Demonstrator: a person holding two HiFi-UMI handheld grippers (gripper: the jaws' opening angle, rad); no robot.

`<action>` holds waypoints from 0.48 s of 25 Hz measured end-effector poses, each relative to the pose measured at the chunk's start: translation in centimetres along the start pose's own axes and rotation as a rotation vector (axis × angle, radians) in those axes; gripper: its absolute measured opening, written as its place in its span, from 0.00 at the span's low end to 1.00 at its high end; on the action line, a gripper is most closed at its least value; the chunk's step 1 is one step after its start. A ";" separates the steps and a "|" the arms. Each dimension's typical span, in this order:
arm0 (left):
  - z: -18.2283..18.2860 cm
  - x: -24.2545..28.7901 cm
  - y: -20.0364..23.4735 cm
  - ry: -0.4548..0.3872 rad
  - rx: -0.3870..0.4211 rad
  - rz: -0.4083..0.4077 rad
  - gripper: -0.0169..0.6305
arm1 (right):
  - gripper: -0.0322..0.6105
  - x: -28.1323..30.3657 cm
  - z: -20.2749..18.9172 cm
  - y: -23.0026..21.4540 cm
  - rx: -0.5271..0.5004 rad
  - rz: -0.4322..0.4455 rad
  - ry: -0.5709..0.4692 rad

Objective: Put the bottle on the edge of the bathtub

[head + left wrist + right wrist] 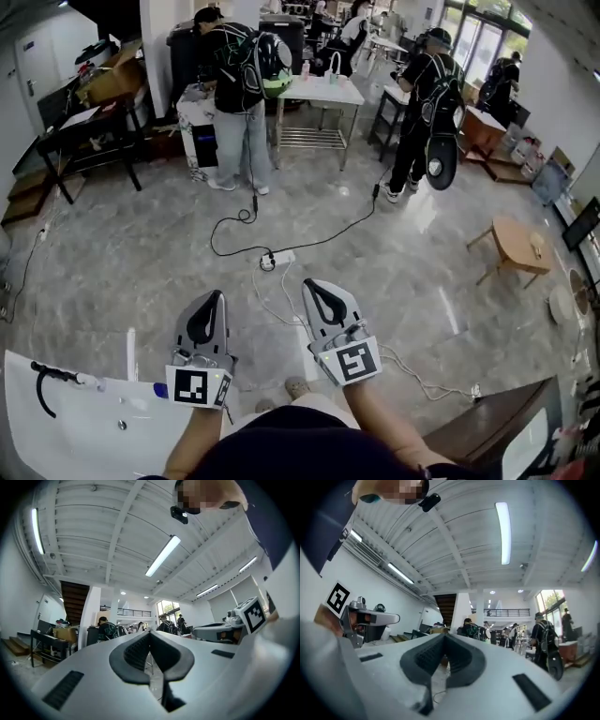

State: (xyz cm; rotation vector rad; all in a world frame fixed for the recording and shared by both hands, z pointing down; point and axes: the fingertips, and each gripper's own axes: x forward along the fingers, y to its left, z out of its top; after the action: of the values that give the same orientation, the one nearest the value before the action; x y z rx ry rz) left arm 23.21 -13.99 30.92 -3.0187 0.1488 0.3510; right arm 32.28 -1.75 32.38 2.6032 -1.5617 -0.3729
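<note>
We hold our left claw (pixel 210 309) and right claw (pixel 324 302) side by side above the grey polished floor (pixel 141 262). Both point out into the room, not at anything we mean to handle. In each claw's own view the jaws meet with nothing between them, so both are closed and empty.

The white bathtub (pixel 56 441) sits at the lower left of the head view, just beside the left claw's marker cube. On its rim, near a black curved hose (pixel 39 394), lies a small pale thing with a blue end (pixel 159 389). We take it for the bottle, but it is too small to be sure, and we cannot tell whether it stands or lies.

We judge that no carrying step is in hand, since neither claw grips anything. If the pale thing is the bottle, it already rests on the tub's edge and little remains to do. If it is not, the bottle is out of view. The next move would then call for finding it, opening one claw and closing on its body. We would then set it on a flat stretch of rim, clear of the hose.
</note>
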 end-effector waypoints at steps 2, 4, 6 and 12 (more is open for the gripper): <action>-0.1 0.9 -1.6 -0.003 -0.009 -0.045 0.03 | 0.05 -1.6 0.0 -1.7 -0.006 -0.066 0.019; 0.0 1.3 -2.9 -0.006 -0.016 -0.082 0.03 | 0.05 -3.0 0.0 -2.7 -0.007 -0.117 0.033; 0.1 1.5 -3.8 -0.011 -0.023 -0.111 0.03 | 0.05 -4.1 -0.2 -3.1 -0.010 -0.143 0.035; 0.5 2.4 -5.3 -0.011 -0.018 -0.145 0.03 | 0.05 -5.0 -0.2 -4.1 -0.021 -0.179 0.057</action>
State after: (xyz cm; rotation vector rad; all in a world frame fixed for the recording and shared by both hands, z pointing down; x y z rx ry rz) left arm 26.04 -8.93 30.35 -3.0210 -0.0745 0.3577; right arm 33.59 4.58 32.64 2.7198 -1.3045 -0.3228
